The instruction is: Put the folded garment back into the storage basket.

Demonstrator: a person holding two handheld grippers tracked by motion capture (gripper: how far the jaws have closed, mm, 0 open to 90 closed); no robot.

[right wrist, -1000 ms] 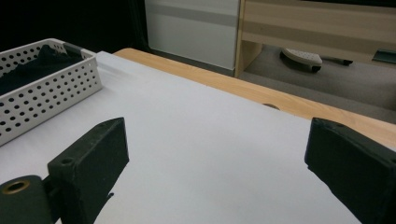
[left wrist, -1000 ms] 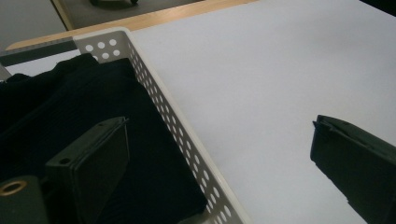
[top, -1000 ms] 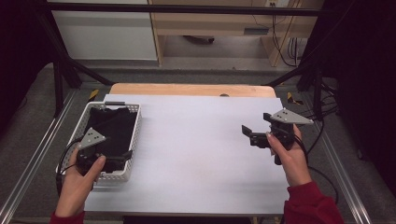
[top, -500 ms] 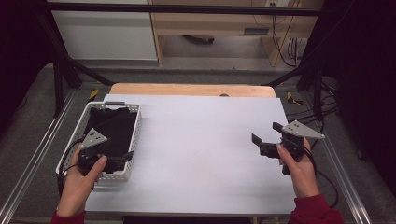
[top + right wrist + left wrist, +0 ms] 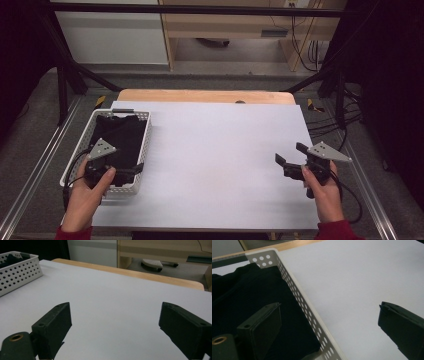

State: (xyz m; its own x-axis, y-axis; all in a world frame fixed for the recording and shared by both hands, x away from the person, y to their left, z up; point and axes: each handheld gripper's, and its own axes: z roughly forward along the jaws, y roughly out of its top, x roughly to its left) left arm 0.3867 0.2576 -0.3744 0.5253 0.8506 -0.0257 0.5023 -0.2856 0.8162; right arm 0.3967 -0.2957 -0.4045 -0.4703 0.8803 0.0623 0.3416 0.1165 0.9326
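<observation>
The left claw (image 5: 132, 170) is gaping apart astride the basket (image 5: 145, 137) wall, one jaw over the black cloth (image 5: 120, 137) lying inside. The right claw (image 5: 292, 155) is hovering over the white worktop (image 5: 215, 150), jaws apart but just narrowing, nothing between them.

Each hand-held tool is black, with two blocky black jaws and a grey three-cornered plate on top: the left gripper (image 5: 131, 170) and the right gripper (image 5: 291, 154). A black cable (image 5: 350, 202) trails from each. Both sleeves (image 5: 332, 231) are dark red at the near edge.
</observation>
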